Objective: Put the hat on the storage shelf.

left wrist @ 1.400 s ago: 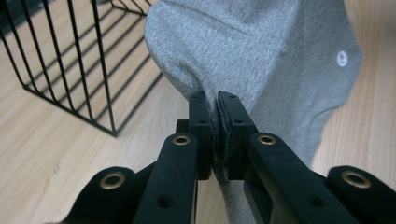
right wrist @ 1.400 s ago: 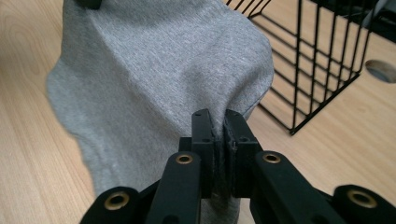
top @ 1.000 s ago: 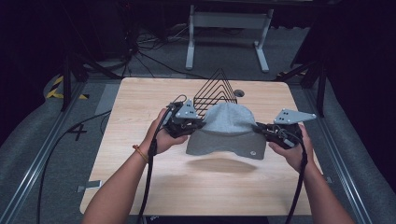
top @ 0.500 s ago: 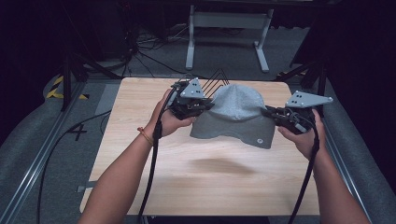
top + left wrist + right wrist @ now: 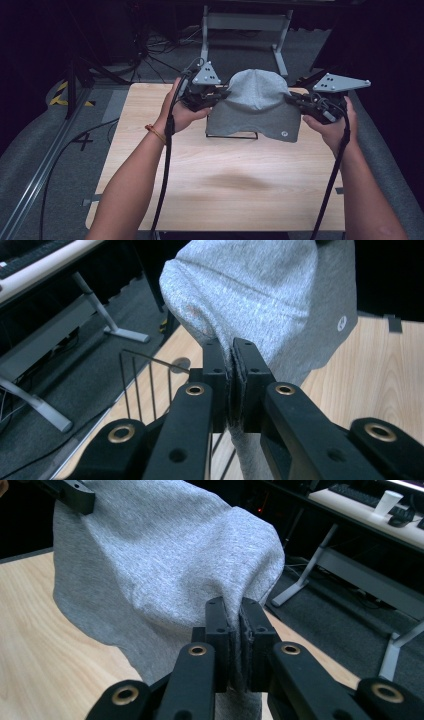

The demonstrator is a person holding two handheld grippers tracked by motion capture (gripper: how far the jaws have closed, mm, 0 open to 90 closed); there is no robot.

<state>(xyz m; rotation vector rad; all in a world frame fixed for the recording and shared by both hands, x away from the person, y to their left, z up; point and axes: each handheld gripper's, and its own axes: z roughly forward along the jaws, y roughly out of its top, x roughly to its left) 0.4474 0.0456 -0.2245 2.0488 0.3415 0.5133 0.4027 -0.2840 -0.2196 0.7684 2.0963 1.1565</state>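
A grey fabric garment [image 5: 257,107] with a small round logo hangs in the air above the far half of the wooden table [image 5: 225,185]. My left gripper [image 5: 220,95] is shut on its left edge, and my right gripper [image 5: 292,100] is shut on its right edge. In the left gripper view the black jaws pinch the grey cloth [image 5: 260,305] at the left gripper [image 5: 233,355]. In the right gripper view the right gripper [image 5: 235,612] clamps the grey cloth [image 5: 165,555] the same way. A black wire rack [image 5: 232,135] stands on the table behind and under the garment, mostly hidden.
A grey metal stand [image 5: 245,22] is on the floor beyond the table. Cables [image 5: 165,170] trail from both grippers along the forearms. A rail [image 5: 40,170] runs along the floor at the left. The garment's shadow [image 5: 240,181] falls on the bare table middle.
Both grippers have risen together with the garment, lifting it off the wire rack and higher above the table. Its shadow on the table has spread.
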